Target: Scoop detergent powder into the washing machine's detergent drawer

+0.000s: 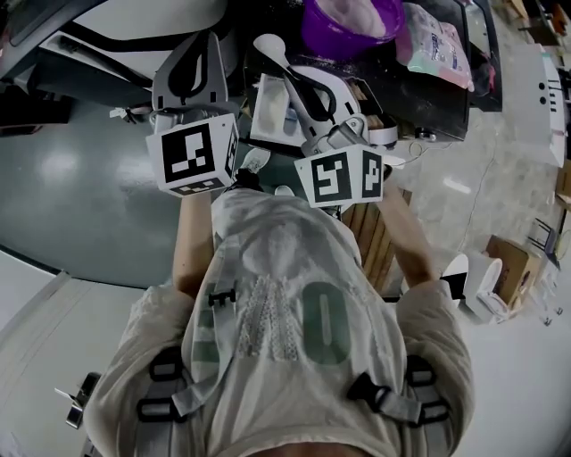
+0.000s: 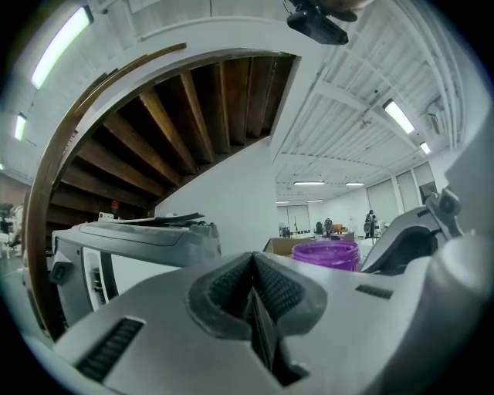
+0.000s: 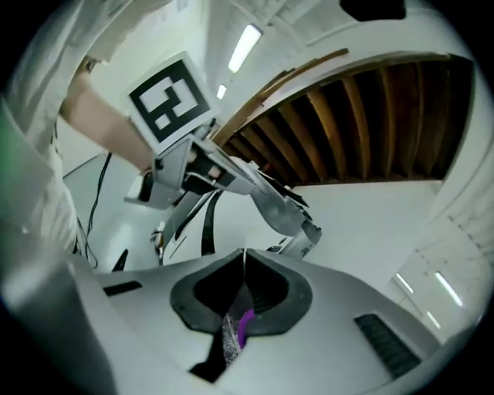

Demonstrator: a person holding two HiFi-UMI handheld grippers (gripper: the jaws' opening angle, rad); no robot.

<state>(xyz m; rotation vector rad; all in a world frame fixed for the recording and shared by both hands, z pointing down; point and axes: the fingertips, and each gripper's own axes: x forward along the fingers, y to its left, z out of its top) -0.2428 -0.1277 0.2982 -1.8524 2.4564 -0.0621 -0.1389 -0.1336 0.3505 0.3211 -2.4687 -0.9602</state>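
In the head view my right gripper (image 1: 299,85) is shut on the handle of a white scoop (image 1: 269,45), whose bowl points toward the purple tub (image 1: 351,25). Below the scoop lies a white open drawer (image 1: 268,112). In the right gripper view the jaws (image 3: 243,289) are shut, with a thin white edge of the scoop (image 3: 245,261) standing up between them. My left gripper (image 1: 190,70) hangs to the left of the drawer. Its jaws (image 2: 255,297) are shut with nothing between them. Beyond them the purple tub (image 2: 326,253) shows, and a white machine body (image 2: 135,239) stands at the left.
A pink printed bag (image 1: 437,40) lies right of the tub on a dark surface (image 1: 428,98). A wooden slatted piece (image 1: 370,232) is under my right arm. Cardboard boxes (image 1: 504,263) stand on the floor at the right. A curved wooden stair underside (image 2: 193,108) rises overhead.
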